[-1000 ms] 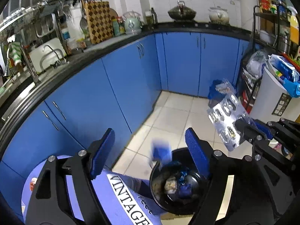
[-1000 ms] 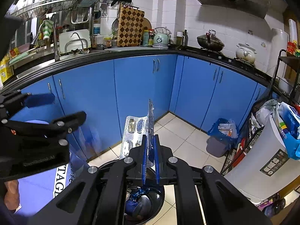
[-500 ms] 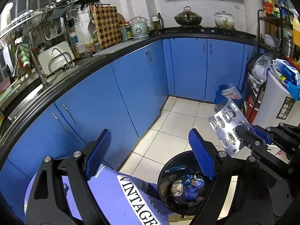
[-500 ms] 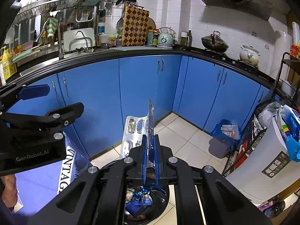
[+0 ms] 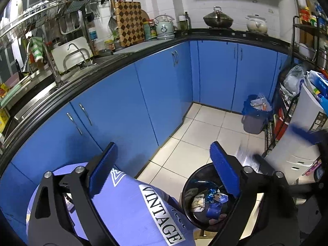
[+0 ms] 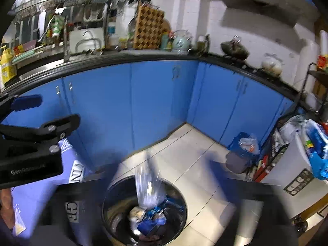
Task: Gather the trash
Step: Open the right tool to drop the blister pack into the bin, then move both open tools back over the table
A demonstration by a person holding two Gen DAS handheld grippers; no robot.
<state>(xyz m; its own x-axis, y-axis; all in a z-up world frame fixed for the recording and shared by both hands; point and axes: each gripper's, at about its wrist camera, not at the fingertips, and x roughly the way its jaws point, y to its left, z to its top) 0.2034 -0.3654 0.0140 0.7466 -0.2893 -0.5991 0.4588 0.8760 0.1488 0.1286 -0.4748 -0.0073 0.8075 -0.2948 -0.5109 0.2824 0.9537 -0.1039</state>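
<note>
Left gripper (image 5: 164, 164): jaws spread wide and released, nothing between the blue pads (image 5: 223, 168). Its right finger overlaps the near rim of the black trash bin (image 5: 185, 186) in the left wrist view.

Right gripper (image 6: 164, 186): heavily motion-blurred. The two dark fingers appear well apart, so the jaws read as released.

Blister pack (image 6: 148, 186): blurred, free of both fingers, positioned over the bin opening, its lower edge among the wrappers (image 6: 153, 215) inside.

Trash bin (image 6: 106, 194): stands on the tiled floor (image 5: 196, 143), just beside the person's lilac shirt (image 5: 131, 205).

Open room: bare tile extends from the bin toward the corner of the blue cabinets (image 5: 164, 94). To the right, a second small bin with a blue liner (image 5: 254, 114) and a wire rack (image 5: 274, 129) bound the floor.
</note>
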